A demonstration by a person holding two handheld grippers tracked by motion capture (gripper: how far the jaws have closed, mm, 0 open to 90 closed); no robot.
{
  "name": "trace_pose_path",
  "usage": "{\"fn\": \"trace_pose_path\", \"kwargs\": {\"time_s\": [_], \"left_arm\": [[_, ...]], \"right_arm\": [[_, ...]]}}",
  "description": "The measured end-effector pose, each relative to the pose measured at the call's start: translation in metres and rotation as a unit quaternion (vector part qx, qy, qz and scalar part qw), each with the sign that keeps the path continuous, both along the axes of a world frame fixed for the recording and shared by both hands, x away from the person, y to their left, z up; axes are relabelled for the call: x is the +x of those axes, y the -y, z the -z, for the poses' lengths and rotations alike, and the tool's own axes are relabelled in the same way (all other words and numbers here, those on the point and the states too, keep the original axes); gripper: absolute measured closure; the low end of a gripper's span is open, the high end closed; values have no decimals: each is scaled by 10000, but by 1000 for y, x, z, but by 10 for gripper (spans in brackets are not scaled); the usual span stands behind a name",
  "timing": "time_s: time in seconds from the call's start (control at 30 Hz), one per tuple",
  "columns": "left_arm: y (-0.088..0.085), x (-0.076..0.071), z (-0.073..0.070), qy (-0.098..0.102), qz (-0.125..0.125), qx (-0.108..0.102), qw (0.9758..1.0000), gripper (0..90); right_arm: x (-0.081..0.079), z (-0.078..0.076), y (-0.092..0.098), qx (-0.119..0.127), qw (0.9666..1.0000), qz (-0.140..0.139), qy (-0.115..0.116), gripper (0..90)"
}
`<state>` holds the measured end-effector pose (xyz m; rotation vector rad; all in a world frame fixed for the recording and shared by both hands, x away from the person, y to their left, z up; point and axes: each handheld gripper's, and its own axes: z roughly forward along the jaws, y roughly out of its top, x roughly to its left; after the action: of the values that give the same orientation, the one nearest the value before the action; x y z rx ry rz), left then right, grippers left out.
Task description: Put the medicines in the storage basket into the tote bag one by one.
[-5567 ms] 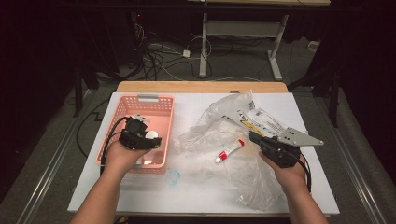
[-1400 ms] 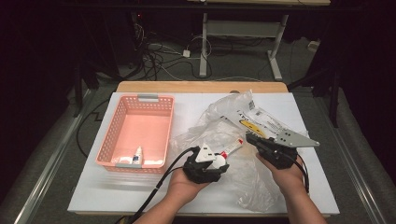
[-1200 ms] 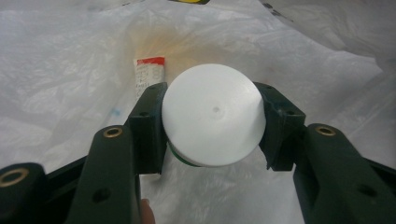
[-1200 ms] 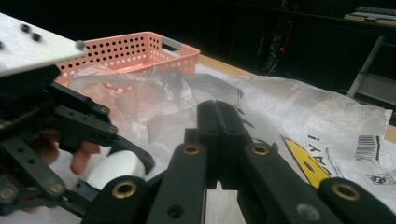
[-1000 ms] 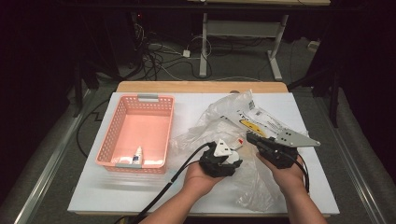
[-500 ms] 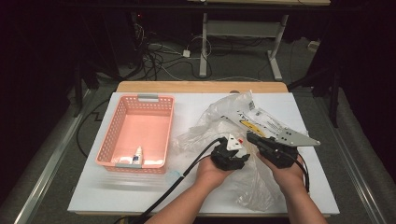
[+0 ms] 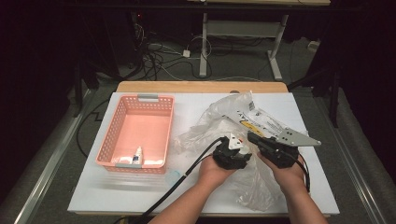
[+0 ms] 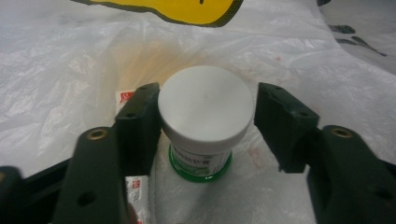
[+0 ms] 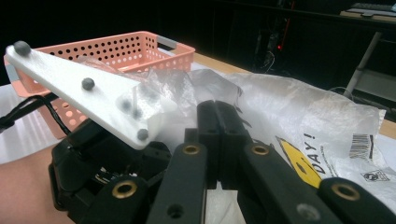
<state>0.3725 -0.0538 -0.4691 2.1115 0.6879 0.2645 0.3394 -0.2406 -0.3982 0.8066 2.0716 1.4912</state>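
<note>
Straddling a small white-capped jar (image 8: 204, 116) with a green label, the left gripper (image 8: 208, 121) is standing with its jaws spread, one pad just beside the cap on the near side and the other standing a little apart from it; the jaws have just been opening, with the jar between them and not pressed. The jar is sitting upright on a crinkled clear plastic bag (image 8: 70, 65), directly ahead of the gripper's camera, and a small red-and-white sachet (image 8: 136, 189) is lying under the jaw closest to the cap. In the high view the left gripper (image 7: 232, 151) is hovering over the bag (image 7: 219, 121) near the middle of the white table (image 7: 191, 105), its cable trailing back toward the person.

Just beside it, the right gripper (image 7: 268, 147) is resting with its jaws pressed together, nothing visible between them; in the right gripper view the closed jaws are pointing across the bag (image 9: 299, 112) toward a yellow printed panel (image 9: 303, 163).

Well off beyond the left gripper, a pink perforated basket (image 7: 140, 133) is holding a small tube (image 7: 137, 156) in its near corner
</note>
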Motion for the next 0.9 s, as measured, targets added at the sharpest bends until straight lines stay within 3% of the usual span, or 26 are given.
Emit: {"fn": "trace_pose_path", "kwargs": {"time_s": [0.03,0.3,0.4,0.7,0.9], "left_arm": [[-2,-1,-1,-4,50,79,10000,380],[-20,-17,-13,-103,78,-130,9998,337],[-28,-23,-17,-213,83,-190,9996,300],[-52,-48,-20,-226,202,-193,9994,184],[-71,-62,-23,-189,86,-176,9996,75]], "right_arm": [[0,0,0,3,10000,-9,12,900],[0,-1,1,11,10000,7,21,900],[-1,-1,1,13,10000,9,17,900],[-1,-1,1,8,10000,19,33,900],[-1,-1,1,-19,10000,23,7,900]]}}
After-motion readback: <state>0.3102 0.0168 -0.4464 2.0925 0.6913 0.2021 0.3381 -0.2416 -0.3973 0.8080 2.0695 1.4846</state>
